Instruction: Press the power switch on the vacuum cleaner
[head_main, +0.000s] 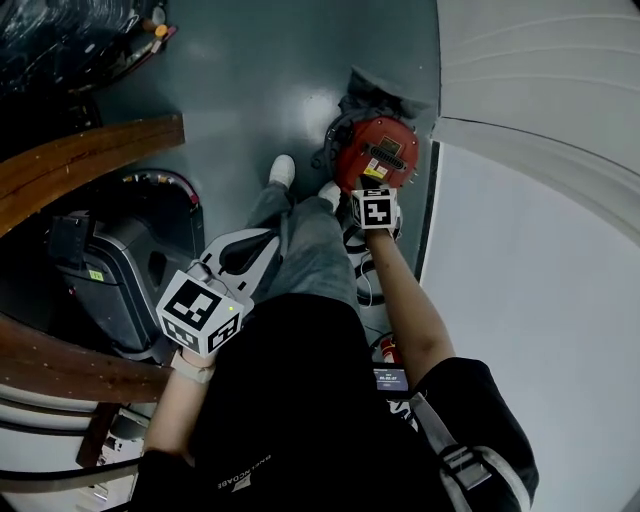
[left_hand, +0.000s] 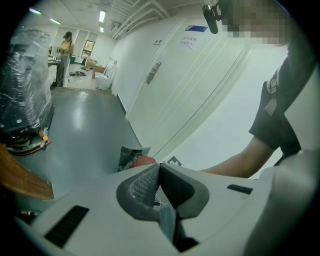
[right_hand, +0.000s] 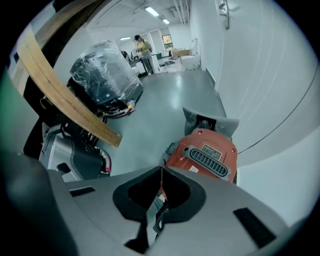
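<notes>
Right gripper (right_hand: 161, 171): jaws together, nothing between them. Its tips sat at the near lower edge of the red vacuum cleaner (right_hand: 205, 152); contact could not be told. Its own view showed the vacuum's dark vent grille (right_hand: 210, 162) and a label beside it, at centre right of frame. The power switch could not be made out in any view.

Left gripper (left_hand: 159, 166): jaws also together and empty, held back. Its view caught only a sliver of the vacuum just above the jaw tips, plus a white door (left_hand: 165, 85) at upper centre that the other views missed.

Head view alone gave the layout: vacuum at upper centre on the grey floor (head_main: 250, 90), close to the white wall (head_main: 540, 250), with the right gripper's marker cube (head_main: 375, 208) just below it and the left gripper at lower left, well apart from the vacuum.

Both gripper views showed a distant person (right_hand: 142, 50); the right view added a wooden beam (right_hand: 65, 100).
</notes>
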